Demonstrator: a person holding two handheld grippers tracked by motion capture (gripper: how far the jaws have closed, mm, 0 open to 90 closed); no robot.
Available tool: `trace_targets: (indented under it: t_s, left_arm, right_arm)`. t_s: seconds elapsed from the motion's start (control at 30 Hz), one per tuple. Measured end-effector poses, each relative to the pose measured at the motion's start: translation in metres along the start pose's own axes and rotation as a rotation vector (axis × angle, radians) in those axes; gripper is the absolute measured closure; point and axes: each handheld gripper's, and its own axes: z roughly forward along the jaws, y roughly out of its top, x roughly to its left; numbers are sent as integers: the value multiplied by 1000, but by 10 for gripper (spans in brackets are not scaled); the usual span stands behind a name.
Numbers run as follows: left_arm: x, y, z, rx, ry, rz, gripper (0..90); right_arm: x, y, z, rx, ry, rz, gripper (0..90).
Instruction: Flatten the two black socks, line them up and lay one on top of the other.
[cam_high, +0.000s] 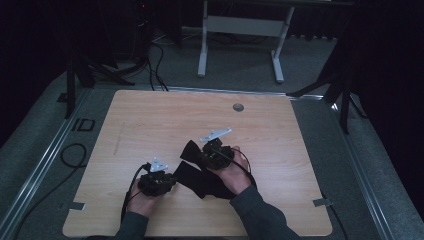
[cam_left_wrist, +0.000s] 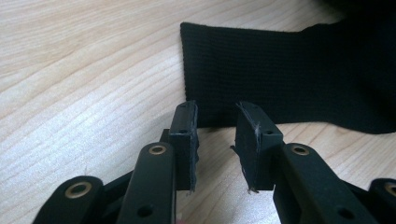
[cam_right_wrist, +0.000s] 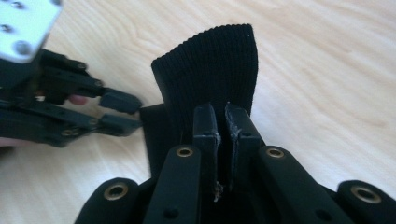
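Note:
A black ribbed knit cloth (cam_high: 200, 181) lies on the wooden table (cam_high: 150, 120) between the two hands. My right gripper (cam_right_wrist: 219, 112) is shut on one end of it, and that ribbed end (cam_right_wrist: 210, 65) stands up past the pads. In the high view the right gripper (cam_high: 197, 152) holds this end a little above the table. My left gripper (cam_left_wrist: 217, 114) is open, low over the wood, its tips at the near edge of a flat part of the cloth (cam_left_wrist: 280, 70). The right gripper view shows the left gripper (cam_right_wrist: 128, 112) with its tips at the cloth's edge.
A round grommet (cam_high: 238, 107) sits near the table's far edge. Tape marks lie at the front left (cam_high: 76, 205) and front right (cam_high: 322, 202) corners. A white desk frame (cam_high: 240, 25) stands on the floor behind, and a cable (cam_high: 72, 155) lies left of the table.

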Motion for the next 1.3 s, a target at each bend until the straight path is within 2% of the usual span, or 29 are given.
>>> trace_targets:
  t_s: [0.1,0.33,0.47,0.77,1.0,1.3]
  left_arm:
    - [-1,0,1,9,10,10,704]
    - [-1,0,1,11,12,9,731]
    - [-2,-1,1,9,10,11,742]
    - [0,-1,0,7,-5,-9,716]
    - [9,0,-11,-39,9,-42,724]
    - [-1,5,-6,-62,13,12,796]
  right_arm:
    - [6,-6,12,24,9,14,839]
    - [8,-19,42,80,22,75,839]
    - [13,-23,52,98,49,89,839]
    - [19,-29,67,125,68,110,836]
    - [19,-34,71,140,60,112,834]
    - [20,-40,79,152,47,101,831]
